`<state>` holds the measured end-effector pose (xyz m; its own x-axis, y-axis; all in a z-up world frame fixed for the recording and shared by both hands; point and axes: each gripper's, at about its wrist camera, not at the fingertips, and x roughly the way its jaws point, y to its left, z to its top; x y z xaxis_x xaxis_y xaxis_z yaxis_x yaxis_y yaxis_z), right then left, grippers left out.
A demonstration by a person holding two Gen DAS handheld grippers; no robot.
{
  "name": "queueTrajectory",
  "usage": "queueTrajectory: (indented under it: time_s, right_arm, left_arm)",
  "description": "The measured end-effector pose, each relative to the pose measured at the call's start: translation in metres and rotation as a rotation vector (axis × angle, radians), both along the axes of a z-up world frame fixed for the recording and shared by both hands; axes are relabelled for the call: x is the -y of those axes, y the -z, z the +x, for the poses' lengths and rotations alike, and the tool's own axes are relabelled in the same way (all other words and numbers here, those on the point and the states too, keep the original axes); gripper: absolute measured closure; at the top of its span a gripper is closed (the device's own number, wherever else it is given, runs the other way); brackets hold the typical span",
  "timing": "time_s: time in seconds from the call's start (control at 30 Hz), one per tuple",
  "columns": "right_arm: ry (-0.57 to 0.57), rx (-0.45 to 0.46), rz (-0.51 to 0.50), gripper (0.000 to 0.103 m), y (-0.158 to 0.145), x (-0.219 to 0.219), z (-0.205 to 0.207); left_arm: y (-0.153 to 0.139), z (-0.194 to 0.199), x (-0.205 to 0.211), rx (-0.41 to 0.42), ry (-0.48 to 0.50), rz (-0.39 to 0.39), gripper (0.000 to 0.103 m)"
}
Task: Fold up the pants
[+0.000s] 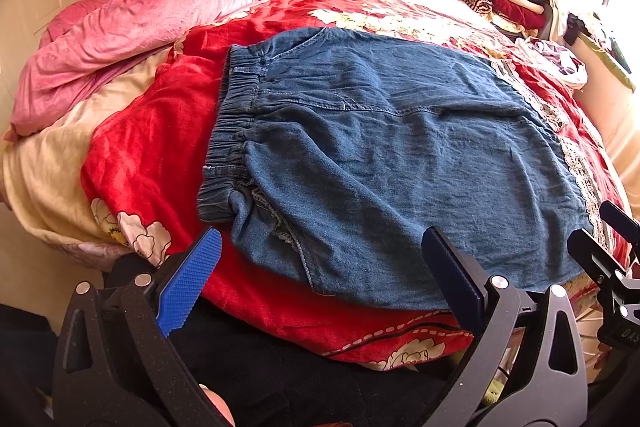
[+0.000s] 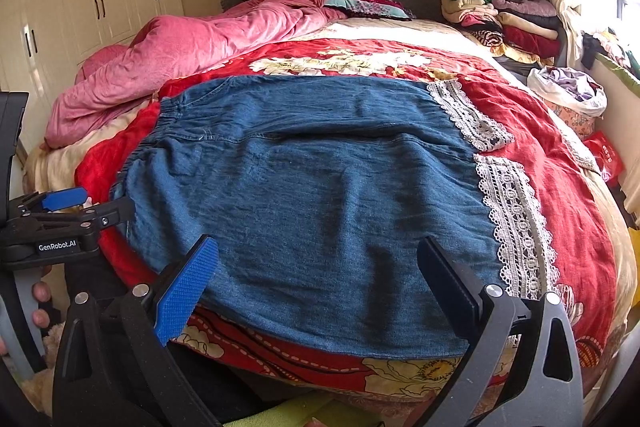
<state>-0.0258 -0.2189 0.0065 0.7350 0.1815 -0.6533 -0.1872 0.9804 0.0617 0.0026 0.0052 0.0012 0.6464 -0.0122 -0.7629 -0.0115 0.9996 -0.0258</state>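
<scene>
1. Now, the pants [image 2: 304,195] lie flat across the red quilt [image 1: 152,155], waistband [image 1: 232,131] to my left.
2. My left gripper [image 1: 320,275] and right gripper [image 2: 316,275] both hang spread wide, empty, at the near edge.
3. I'd pinch near corners evenly, lifting together to keep the fold square.

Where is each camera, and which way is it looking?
Left wrist: on the left hand-held gripper, at the bed's near edge, facing the denim pants from their waistband side; the right gripper's tips show at right.
Right wrist: on the right hand-held gripper, facing the lace-hem side; fingers show at left.
Both share the pants and pink blanket.
</scene>
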Motion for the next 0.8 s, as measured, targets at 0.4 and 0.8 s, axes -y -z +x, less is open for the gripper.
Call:
queueTrajectory:
  time_s: [0.4,0.8]
  right_arm:
    - [0.002,-0.001,-0.001,0.004,-0.0007,-0.0013,0.0020]
    - [0.001,-0.006,-0.006,0.004,0.0036,0.0006,0.0046]
  left_arm:
    - [-0.0009,0.0003,-0.0030,0.000,-0.002,0.000,0.009]
    - [-0.0007,0.0003,-0.0040,-0.001,-0.005,0.002,0.009]
